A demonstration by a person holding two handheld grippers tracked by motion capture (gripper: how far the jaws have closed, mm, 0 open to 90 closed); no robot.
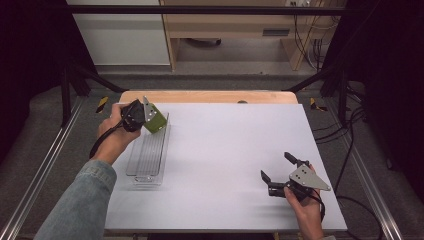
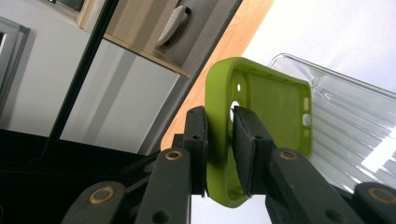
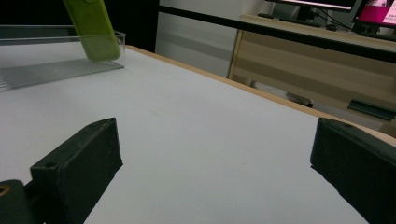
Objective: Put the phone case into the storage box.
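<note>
green phone case [image 2: 261,116] pinched by left gripper [image 2: 219,140], above clear tray [image 1: 150,155]

Right gripper [image 3: 215,163]: jaws stand wide apart, one black pad low left, the other at the right edge, nothing between them. Below and ahead, the white table [image 3: 201,140] surface, bare between the pads. Far left corner: a clear plastic tray [image 3: 56,65] with a ribbed floor, resting on the table near its wooden edge. A green phone case [image 3: 93,30] hangs tilted over the tray's end, lower edge inside the tray wall; contact with the floor cannot be told. Behind: wooden furniture [image 3: 303,51], a black bar across.
</note>
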